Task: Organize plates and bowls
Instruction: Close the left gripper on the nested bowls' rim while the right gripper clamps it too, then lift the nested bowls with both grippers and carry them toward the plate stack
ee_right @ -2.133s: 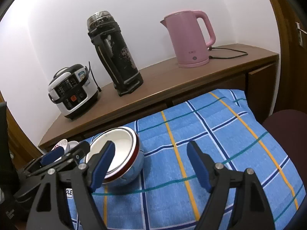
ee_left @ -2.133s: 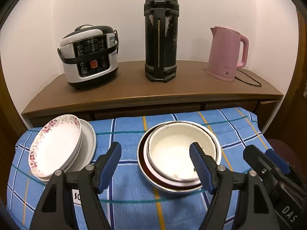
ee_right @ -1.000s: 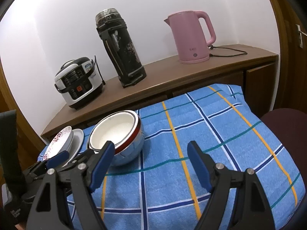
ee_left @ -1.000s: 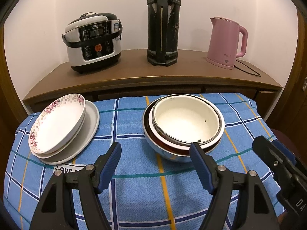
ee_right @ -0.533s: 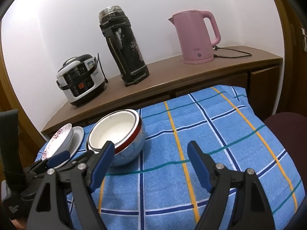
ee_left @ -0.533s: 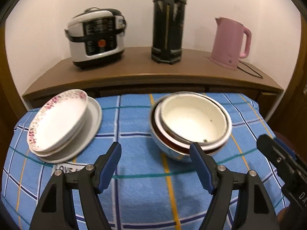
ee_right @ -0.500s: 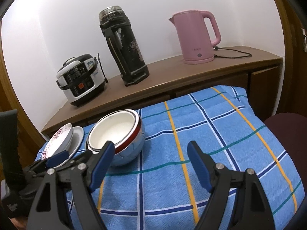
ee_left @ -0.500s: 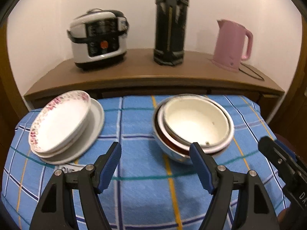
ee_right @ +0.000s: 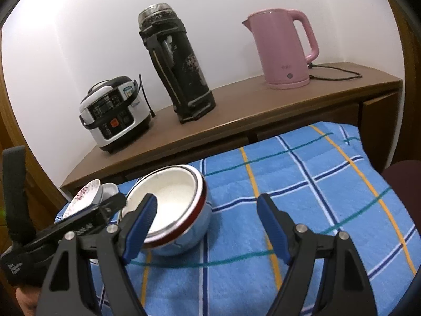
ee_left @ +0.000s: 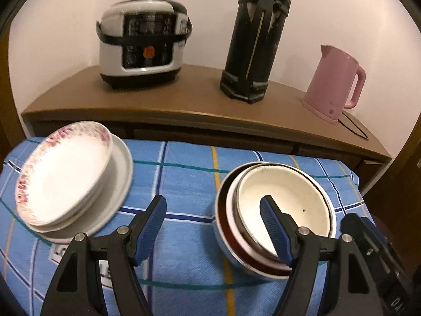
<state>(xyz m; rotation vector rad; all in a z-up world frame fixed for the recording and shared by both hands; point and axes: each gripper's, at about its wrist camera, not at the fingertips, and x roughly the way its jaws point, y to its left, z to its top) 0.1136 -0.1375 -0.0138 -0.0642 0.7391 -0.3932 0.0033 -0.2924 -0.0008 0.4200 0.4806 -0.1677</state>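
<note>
Blue checked cloth [ee_left: 184, 184] covers the table in our left wrist view, and on it we see two groups of crockery: at the left a stack of plates [ee_left: 65, 173], a floral-rimmed one lying tilted on a plain white one, and at the right a nest of bowls [ee_left: 289, 200], the innermost cream inside, a red-banded one around it. Our left gripper [ee_left: 213, 226] is spread wide and holds nothing; its right finger [ee_left: 273, 226] shows in front of the bowls' near rim, though we cannot tell whether it touches, and its left finger is over bare cloth between the two stacks. Our right gripper's black body shows at the near right edge. On the wooden sideboard [ee_left: 184, 102] beyond stand a rice cooker [ee_left: 142, 42], a tall black flask [ee_left: 255, 39] and a pink kettle [ee_left: 334, 81]. In our right wrist view, the right gripper [ee_right: 208, 218] is likewise spread and empty; its left finger [ee_right: 142, 223] overlaps the bowls [ee_right: 179, 210], its right finger is over open cloth [ee_right: 315, 184]. The left gripper's body [ee_right: 79, 221] lies near left, with the plates [ee_right: 86, 197] behind it, far left.
</note>
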